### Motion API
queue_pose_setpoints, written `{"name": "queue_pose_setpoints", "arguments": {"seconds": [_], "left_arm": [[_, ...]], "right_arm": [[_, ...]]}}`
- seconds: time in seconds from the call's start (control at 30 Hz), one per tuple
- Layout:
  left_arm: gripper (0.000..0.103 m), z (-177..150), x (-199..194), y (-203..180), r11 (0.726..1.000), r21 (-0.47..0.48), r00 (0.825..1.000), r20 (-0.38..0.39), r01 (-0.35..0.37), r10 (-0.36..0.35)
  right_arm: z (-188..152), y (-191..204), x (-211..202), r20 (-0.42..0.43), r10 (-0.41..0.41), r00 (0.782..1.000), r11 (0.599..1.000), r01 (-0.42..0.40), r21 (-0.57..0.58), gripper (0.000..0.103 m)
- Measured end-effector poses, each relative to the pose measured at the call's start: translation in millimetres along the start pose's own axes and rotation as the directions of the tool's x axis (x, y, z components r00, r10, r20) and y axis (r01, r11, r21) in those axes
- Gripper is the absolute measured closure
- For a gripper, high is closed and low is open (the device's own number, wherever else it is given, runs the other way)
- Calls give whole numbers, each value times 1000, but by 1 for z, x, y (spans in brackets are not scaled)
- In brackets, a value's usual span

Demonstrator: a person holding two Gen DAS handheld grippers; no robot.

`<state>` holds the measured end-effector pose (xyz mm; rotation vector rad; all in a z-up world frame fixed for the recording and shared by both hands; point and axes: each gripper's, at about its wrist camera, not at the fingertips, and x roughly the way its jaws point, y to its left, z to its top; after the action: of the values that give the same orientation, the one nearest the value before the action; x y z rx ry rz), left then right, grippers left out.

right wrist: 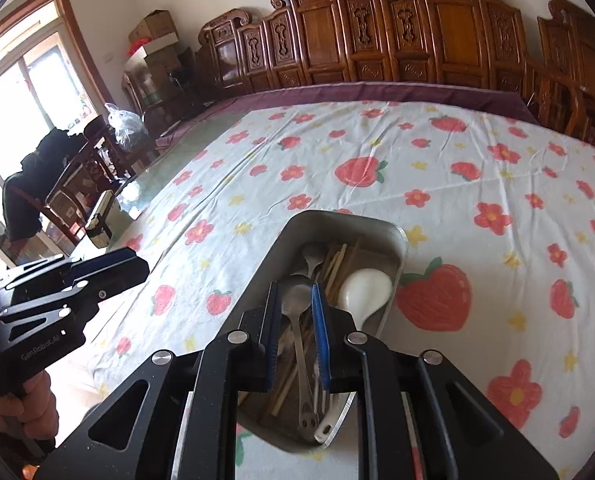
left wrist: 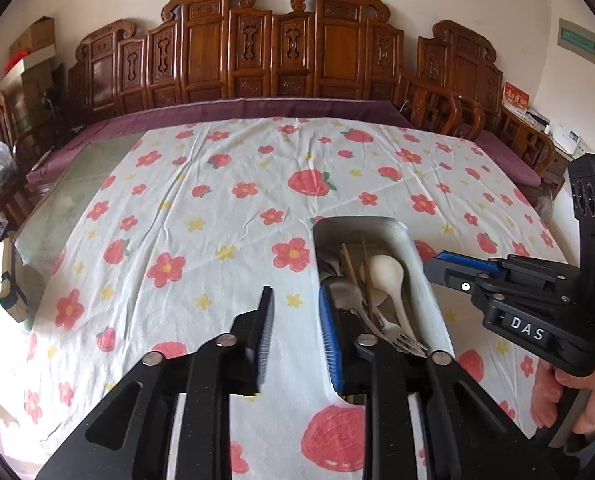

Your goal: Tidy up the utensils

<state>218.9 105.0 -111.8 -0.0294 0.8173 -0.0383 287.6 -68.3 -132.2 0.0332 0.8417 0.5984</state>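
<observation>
One rectangular stainless-steel tray [right wrist: 393, 240] stands on the flower-and-strawberry printed tablecloth [right wrist: 477, 152], toward its near edge. In the tray: one white ceramic soup spoon [right wrist: 363, 292], two metal spoons [right wrist: 297, 300] that can be made out, one metal fork [left wrist: 407, 342], and a bundle of wooden chopsticks [right wrist: 335, 264] too overlapped to count exactly. Two black two-finger grippers [right wrist: 295, 316] are in view

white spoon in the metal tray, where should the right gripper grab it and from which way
Probably the white spoon's handle, not the bowl: the bowl is broad and rounded, lying against the metal tray's right wall. Bring the right gripper down from above, jaws across the narrow handle where it emerges near the chopsticks and metal spoon, which crowd its left side.
</observation>
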Motion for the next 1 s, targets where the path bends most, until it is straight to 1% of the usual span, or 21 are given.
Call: {"name": "queue_pose_setpoints", "arguments": {"seconds": [0.03, 0.07, 0.1, 0.13, 0.2, 0.23, 0.27, 0.3, 0.37, 0.43, 0.47, 0.5, 0.57, 0.77, 0.83, 1.0], "left_arm": [[68, 0, -4, -2, 1000, 2, 1000, 8, 2, -2], [64, -1, -11, -7, 1000, 7, 1000, 22, 6, -6], [57, 0, -16, -12, 1000, 12, 999, 33, 7, -7], [53, 0, -21, -15, 1000, 17, 999, 44, 7, -7], [42, -1, -32, -24, 1000, 28, 997, 71, 4, -6], [33, -1, -38, -29, 999, 35, 996, 85, 2, -5], [28, -1, -43, -32, 999, 37, 995, 96, 2, -6], [21, -1, -50, -38, 999, 40, 993, 115, 6, -11], [15, -2, -62, -48, 999, 44, 990, 138, 5, -11], [9, -2, -74, -58, 999, 51, 986, 168, -1, -7], [8, -3, -79, -62, 999, 54, 984, 177, -3, -7], [8, -3, -87, -68, 998, 57, 980, 197, -4, -7], [8, -2, -98, -77, 998, 59, 976, 219, -7, -7], [8, -1, -125, -98, 998, 55, 962, 273, 13, -28], [8, -2, -134, -105, 998, 55, 957, 288, 18, -33], [8, -7, -154, -118, 999, 49, 944, 328, 17, -32]], "right_arm": [[-1, -1, -7, 11, -8, 1000, 1000, 8, -4, 85], [-3, -2, -17, 27, -22, 999, 1000, 22, -8, 85], [-6, -4, -32, 45, -41, 998, 999, 42, -8, 85], [-7, -7, -39, 54, -50, 997, 999, 51, -7, 84], [-12, -11, -61, 83, -77, 994, 997, 78, -4, 80], [-14, -13, -72, 98, -90, 991, 996, 91, -1, 75], [-16, -14, -81, 111, -104, 988, 995, 105, 4, 67], [-20, -16, -97, 133, -126, 983, 992, 125, 13, 62], [-24, -19, -115, 162, -151, 975, 988, 150, 23, 44], [-31, -22, -139, 193, -185, 964, 983, 181, 37, 38], [-33, -24, -150, 205, -199, 958, 980, 194, 46, 33], [-35, -26, -160, 219, -213, 952, 977, 206, 55, 30], [-39, -28, -179, 248, -235, 940, 972, 226, 64, 20], [-48, -23, -226, 330, -292, 898, 955, 290, 57, 3], [-51, -20, -239, 348, -301, 888, 952, 301, 56, 2], [-58, -15, -264, 380, -310, 872, 948, 311, 61, 2]]}}
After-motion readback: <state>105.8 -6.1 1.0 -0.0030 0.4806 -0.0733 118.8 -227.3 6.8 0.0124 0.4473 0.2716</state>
